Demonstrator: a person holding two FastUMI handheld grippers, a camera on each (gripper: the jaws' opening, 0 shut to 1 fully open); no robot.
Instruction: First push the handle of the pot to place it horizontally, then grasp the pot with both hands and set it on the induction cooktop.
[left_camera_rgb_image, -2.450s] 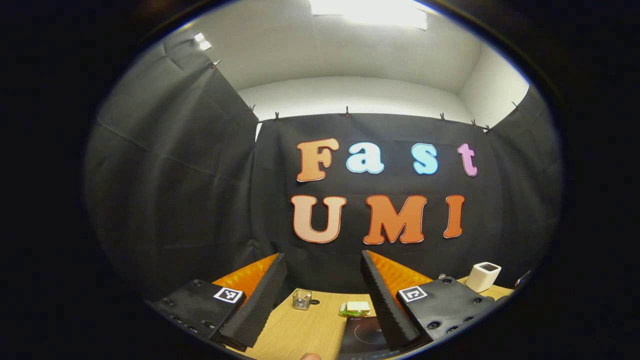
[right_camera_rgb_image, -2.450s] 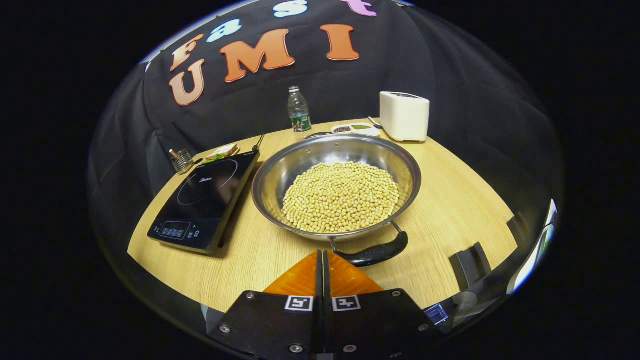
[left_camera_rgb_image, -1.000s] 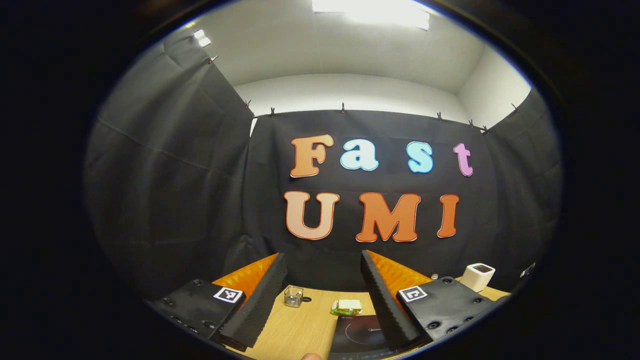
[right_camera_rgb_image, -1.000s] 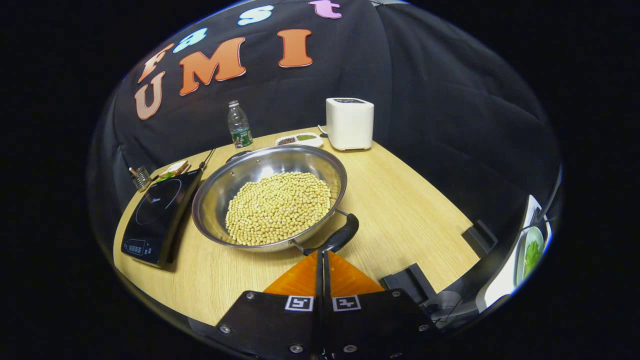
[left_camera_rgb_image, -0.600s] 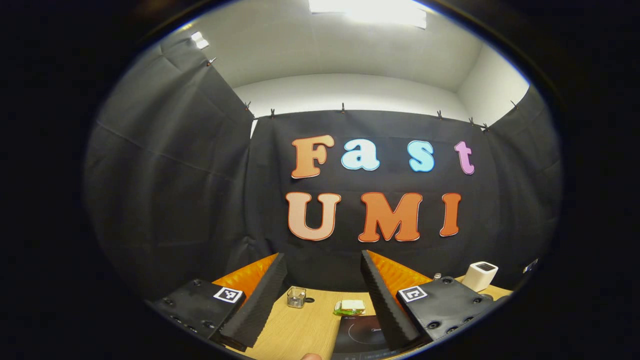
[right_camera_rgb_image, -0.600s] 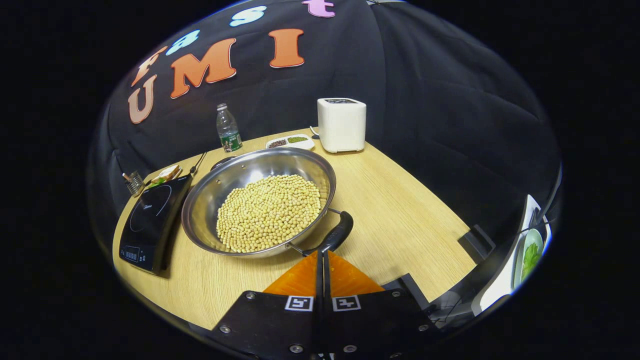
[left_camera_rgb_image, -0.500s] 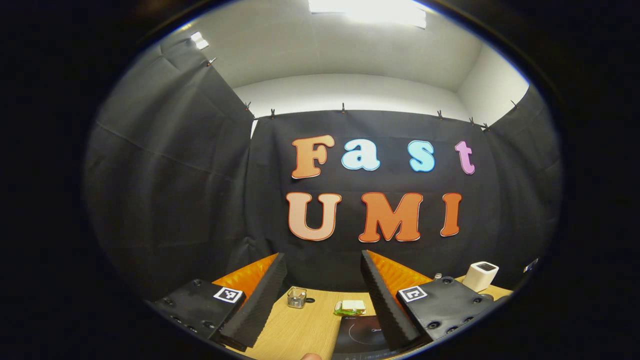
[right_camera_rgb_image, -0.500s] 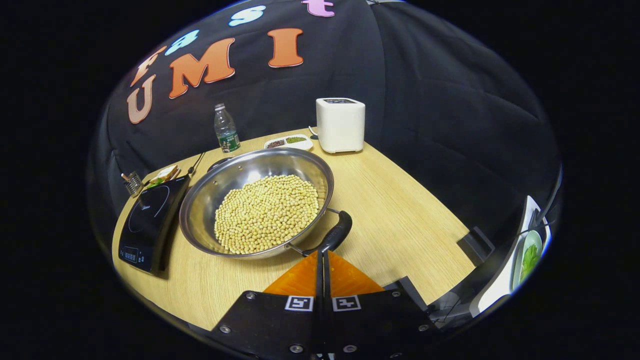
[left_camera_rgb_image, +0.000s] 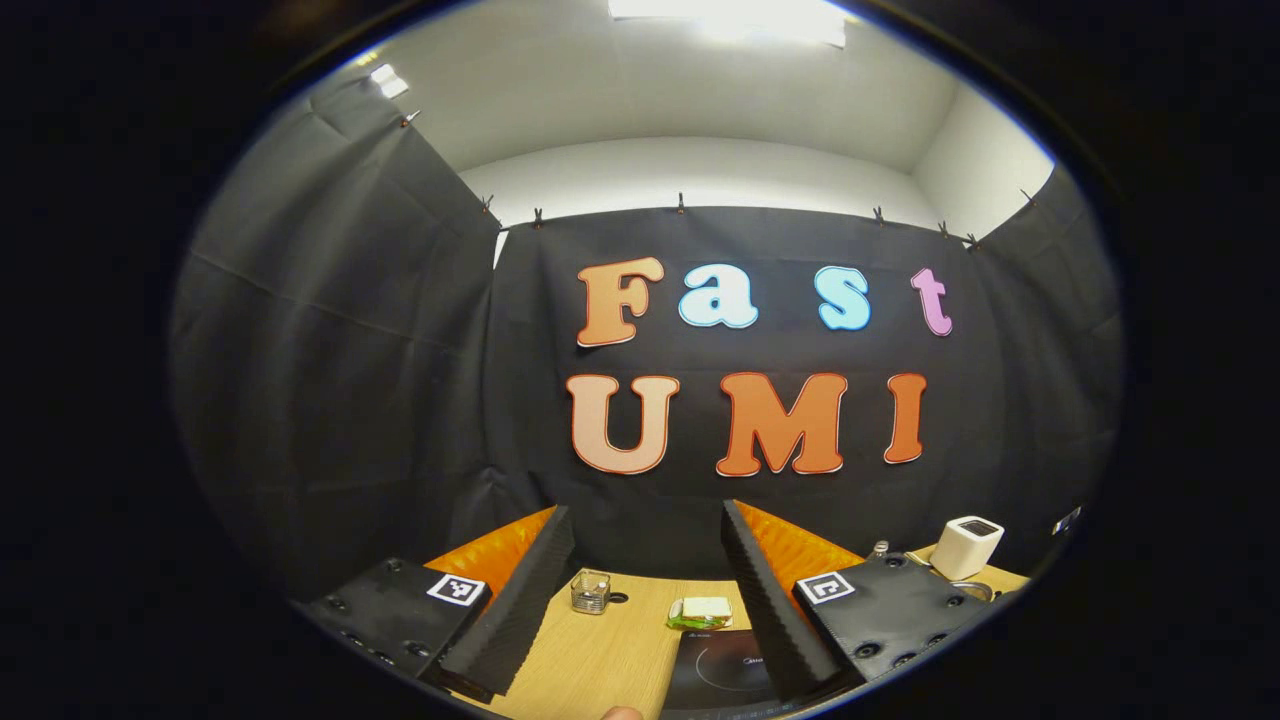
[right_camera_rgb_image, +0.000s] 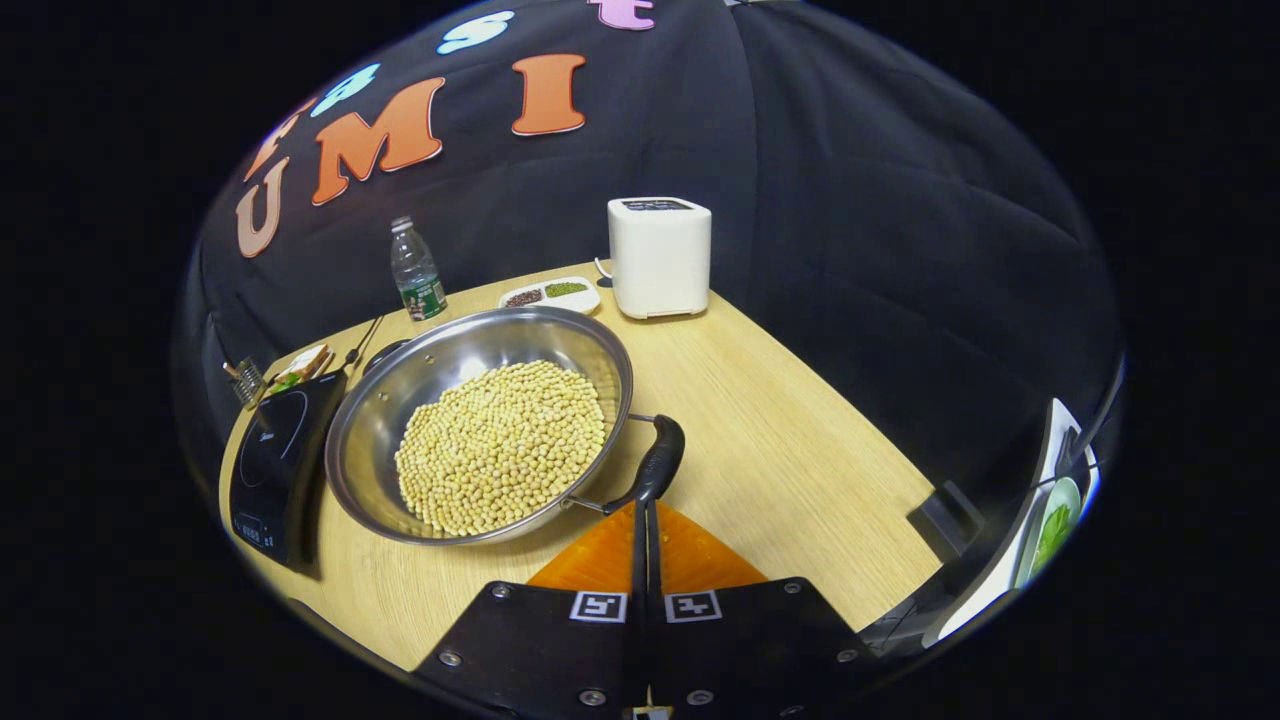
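Observation:
A wide steel pot (right_camera_rgb_image: 400, 395) full of pale beans (right_camera_rgb_image: 500, 445) sits on the wooden table in the right gripper view. Its black side handle (right_camera_rgb_image: 655, 465) points toward the right gripper (right_camera_rgb_image: 642, 508), whose fingers are shut together with their tips right at the handle's near end. The black induction cooktop (right_camera_rgb_image: 270, 460) lies left of the pot. In the left gripper view, the left gripper (left_camera_rgb_image: 645, 540) is open and held above the table, with the cooktop (left_camera_rgb_image: 725, 675) low between its fingers.
At the table's back stand a white appliance (right_camera_rgb_image: 660, 255), a water bottle (right_camera_rgb_image: 416, 270) and a small divided dish (right_camera_rgb_image: 550, 293). A sandwich (right_camera_rgb_image: 298, 365) and a small holder (right_camera_rgb_image: 245, 382) lie behind the cooktop. A plate with greens (right_camera_rgb_image: 1055, 515) sits off the table's right edge.
The right gripper, still shut, has swept right against the handle and turned the pot, so the handle has swung from the near side round to the right. The left gripper barely shifted.

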